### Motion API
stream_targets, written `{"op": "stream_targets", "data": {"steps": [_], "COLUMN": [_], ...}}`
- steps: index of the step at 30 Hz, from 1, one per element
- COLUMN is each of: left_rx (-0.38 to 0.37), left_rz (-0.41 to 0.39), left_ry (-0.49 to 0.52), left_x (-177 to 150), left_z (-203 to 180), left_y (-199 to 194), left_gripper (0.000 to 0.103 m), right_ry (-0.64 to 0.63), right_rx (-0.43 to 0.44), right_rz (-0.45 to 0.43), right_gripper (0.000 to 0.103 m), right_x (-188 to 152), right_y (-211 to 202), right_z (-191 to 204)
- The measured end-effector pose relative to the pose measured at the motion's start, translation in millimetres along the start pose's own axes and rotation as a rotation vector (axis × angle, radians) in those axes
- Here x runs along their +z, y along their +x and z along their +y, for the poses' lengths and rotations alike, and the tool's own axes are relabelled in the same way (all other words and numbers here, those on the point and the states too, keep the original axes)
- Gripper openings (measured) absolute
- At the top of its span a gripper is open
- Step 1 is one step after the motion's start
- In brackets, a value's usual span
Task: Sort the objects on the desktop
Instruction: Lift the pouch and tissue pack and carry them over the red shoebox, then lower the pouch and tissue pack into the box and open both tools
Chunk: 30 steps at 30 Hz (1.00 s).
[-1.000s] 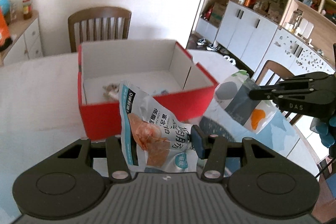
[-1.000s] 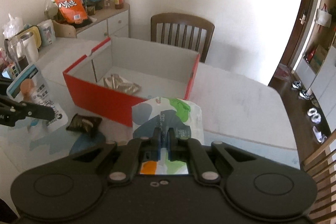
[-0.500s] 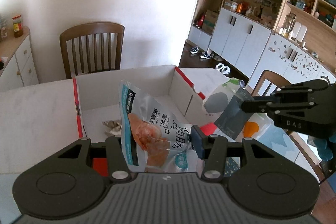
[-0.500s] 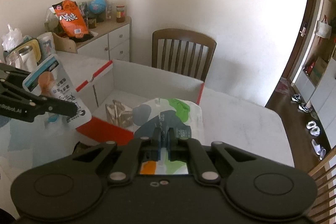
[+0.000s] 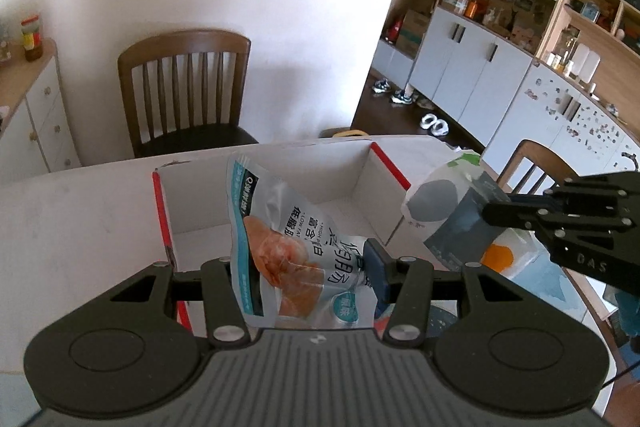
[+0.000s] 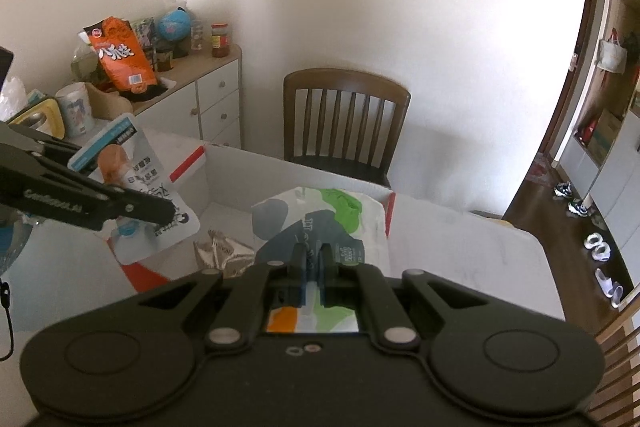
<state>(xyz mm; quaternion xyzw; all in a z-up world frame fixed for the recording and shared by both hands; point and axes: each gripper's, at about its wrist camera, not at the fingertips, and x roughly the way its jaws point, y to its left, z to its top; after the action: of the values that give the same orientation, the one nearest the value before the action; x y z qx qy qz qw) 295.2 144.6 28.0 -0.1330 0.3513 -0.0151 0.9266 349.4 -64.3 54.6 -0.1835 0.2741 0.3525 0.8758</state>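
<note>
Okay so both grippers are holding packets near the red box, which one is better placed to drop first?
Left, probably. The left gripper holds the snack pouch over the red box interior, while the tissue pack in the right gripper appears to hang nearer the box's edge.

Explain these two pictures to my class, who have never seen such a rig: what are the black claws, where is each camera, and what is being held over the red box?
A person holds a two-finger gripper in each hand, each with a camera looking along its fingers. In the left camera's picture, the left gripper clamps a pale snack pouch above the open red box. In the right camera's picture, the right gripper pinches a white pack with grey and green patches. Each gripper shows in the other's view. A crumpled wrapper lies inside the box, which stands on a white table.
</note>
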Motion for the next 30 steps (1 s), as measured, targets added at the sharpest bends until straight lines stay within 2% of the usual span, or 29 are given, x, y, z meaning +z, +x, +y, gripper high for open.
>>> {"op": "stream_targets", "data": {"steps": [6, 13, 22, 30], "left_rx": [0.006, 0.011, 0.003, 0.012], "left_rz": [0.063, 0.128, 0.214, 0.3], "left_ry": [-0.002, 0.034, 0.054, 0.082], "left_x": [14.7, 17.4, 5.5, -2.5], "left_z": [10.5, 14.9, 21.6, 28.8], "left_y": [32.0, 70.9, 106.2, 129.4], "left_gripper": [0.05, 0.05, 0.05, 0.05], "right_ry": [0.032, 0.04, 0.102, 0.081], "right_rx": [-0.003, -0.005, -0.01, -0.015], "right_rz": [0.014, 0.041, 0.112, 0.188], "right_gripper": [0.004, 0.004, 0.004, 0.004], "right_x": [8.7, 13.1, 9.6, 0.8], "right_y": [17.8, 43.3, 77.9, 104.7], "right_z": [-2.3, 1.1, -3.6, 9.4]}}
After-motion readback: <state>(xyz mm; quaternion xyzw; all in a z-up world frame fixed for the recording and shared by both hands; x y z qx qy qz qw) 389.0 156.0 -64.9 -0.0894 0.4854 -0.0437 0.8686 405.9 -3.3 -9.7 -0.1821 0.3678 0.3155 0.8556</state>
